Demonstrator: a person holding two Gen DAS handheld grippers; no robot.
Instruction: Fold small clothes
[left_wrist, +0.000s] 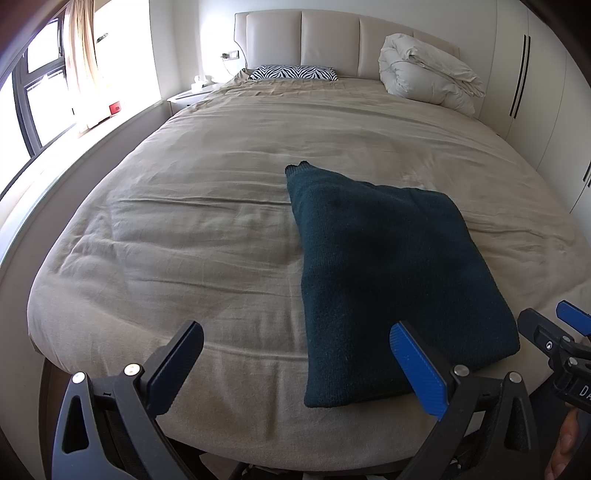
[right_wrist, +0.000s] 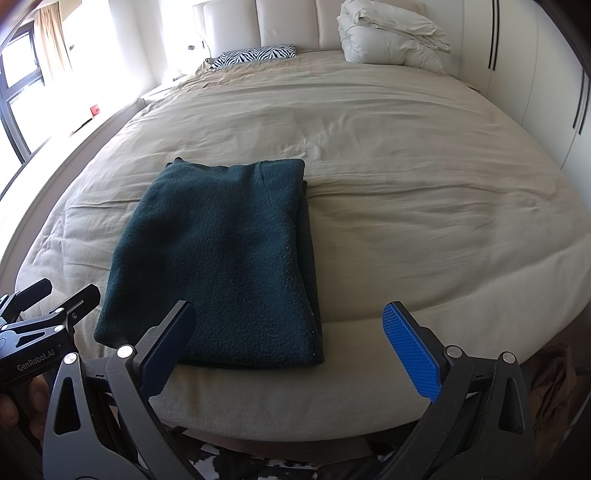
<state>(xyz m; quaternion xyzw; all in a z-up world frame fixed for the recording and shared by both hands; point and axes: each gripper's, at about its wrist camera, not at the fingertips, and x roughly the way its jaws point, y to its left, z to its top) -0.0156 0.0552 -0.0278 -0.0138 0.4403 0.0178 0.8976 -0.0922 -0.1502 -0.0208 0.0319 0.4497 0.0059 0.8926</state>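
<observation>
A dark teal knitted garment (left_wrist: 388, 280) lies folded into a flat rectangle on the beige bed cover, near the foot edge; the right wrist view shows the same garment (right_wrist: 225, 258). My left gripper (left_wrist: 295, 354) stands open just short of the garment's near left corner, with nothing between its fingers. My right gripper (right_wrist: 291, 328) is open too, its left finger over the garment's near edge, not holding it. The right gripper (left_wrist: 561, 325) shows at the right edge of the left wrist view, and the left gripper (right_wrist: 55, 299) at the left of the right one.
The bed (left_wrist: 184, 221) fills both views. A zebra-print pillow (left_wrist: 293, 72) and a folded white duvet (left_wrist: 428, 70) lie at the headboard. A window (left_wrist: 33, 92) with a sill runs along the left; white wardrobe doors (left_wrist: 535, 92) stand on the right.
</observation>
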